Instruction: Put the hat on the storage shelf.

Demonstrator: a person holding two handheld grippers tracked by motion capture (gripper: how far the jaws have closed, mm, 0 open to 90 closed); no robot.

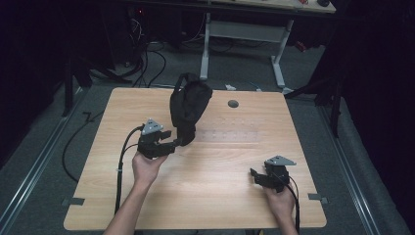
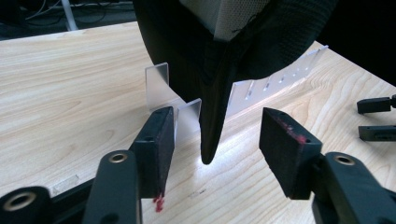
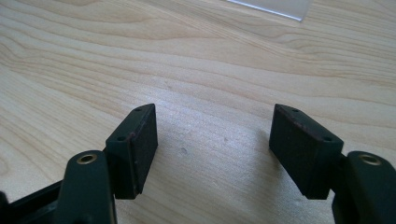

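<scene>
Left tongs (image 2: 217, 140) stand wide open around the hanging tip of a black fabric cap (image 2: 219, 70), its top cut off, draped over a clear acrylic stand (image 2: 254, 88) mid light-wood counter (image 1: 210, 196); right tongs (image 3: 212, 144) gape open over bare wood

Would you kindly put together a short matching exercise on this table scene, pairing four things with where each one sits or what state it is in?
Things
1. left gripper
2. right gripper
3. black bag
4. clear plastic stand

Places or states
A. open over bare wood near the table's right front
B. standing up at the middle of the table, its lower tip hanging down
C. see-through, on the wood behind the bag's tip
D. open, its jaws on either side of the bag's tip without touching it

Pairs: 1-D, 2-A, 3-B, 4-C
</scene>
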